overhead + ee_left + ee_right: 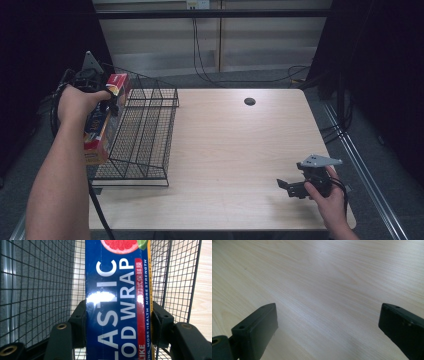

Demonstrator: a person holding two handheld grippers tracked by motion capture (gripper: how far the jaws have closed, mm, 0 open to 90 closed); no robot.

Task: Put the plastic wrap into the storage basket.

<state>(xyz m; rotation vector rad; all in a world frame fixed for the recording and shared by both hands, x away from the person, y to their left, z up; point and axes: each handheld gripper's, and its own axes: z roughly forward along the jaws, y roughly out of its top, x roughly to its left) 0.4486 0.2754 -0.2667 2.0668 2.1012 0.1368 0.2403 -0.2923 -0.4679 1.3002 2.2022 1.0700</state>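
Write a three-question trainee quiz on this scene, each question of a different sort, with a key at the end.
1. True or false: the left gripper is shut on the plastic wrap box.
2. Multiple choice: where is the wire basket? A) on the left part of the table; B) at the table's right edge; C) on the floor.
3. Fill in: the right gripper has its jaws ____ above bare wood.

Key: 1 true, since its jaws press both long sides of the box in the left gripper view. 2 A. 3 open, wide apart with nothing between them.
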